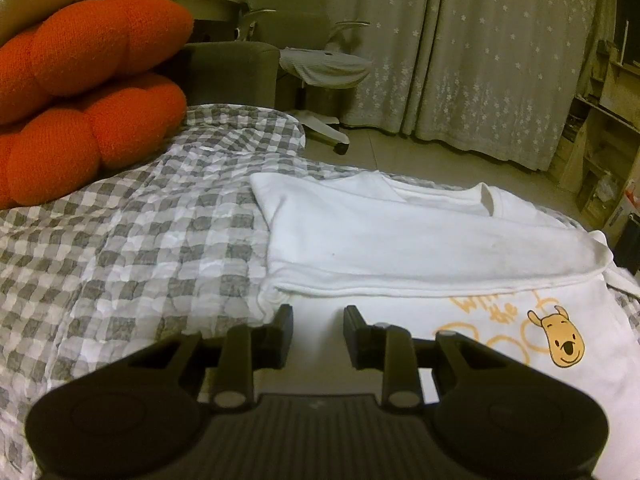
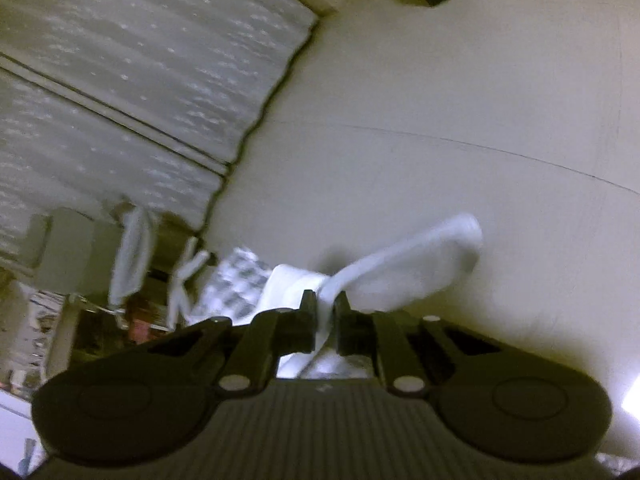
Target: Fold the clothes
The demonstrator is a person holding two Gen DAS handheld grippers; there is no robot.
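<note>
A white T-shirt (image 1: 400, 240) with a yellow bear print (image 1: 562, 340) lies on the grey-and-white checked bedspread (image 1: 132, 248), one side folded across its body. My left gripper (image 1: 318, 314) hovers open just short of the shirt's near left edge, nothing between its fingers. In the blurred, tilted right wrist view, my right gripper (image 2: 325, 300) is shut on a fold of white shirt fabric (image 2: 420, 260), which sticks out past the fingertips above the floor. A strip of the checked bedspread (image 2: 236, 280) shows beside it.
Two orange cushions (image 1: 92, 92) are stacked at the bed's far left. Beyond the bed stand an office chair (image 1: 316, 60), star-patterned curtains (image 1: 480, 60) and wooden shelves (image 1: 600, 128). Pale floor (image 2: 440, 120) fills the right wrist view.
</note>
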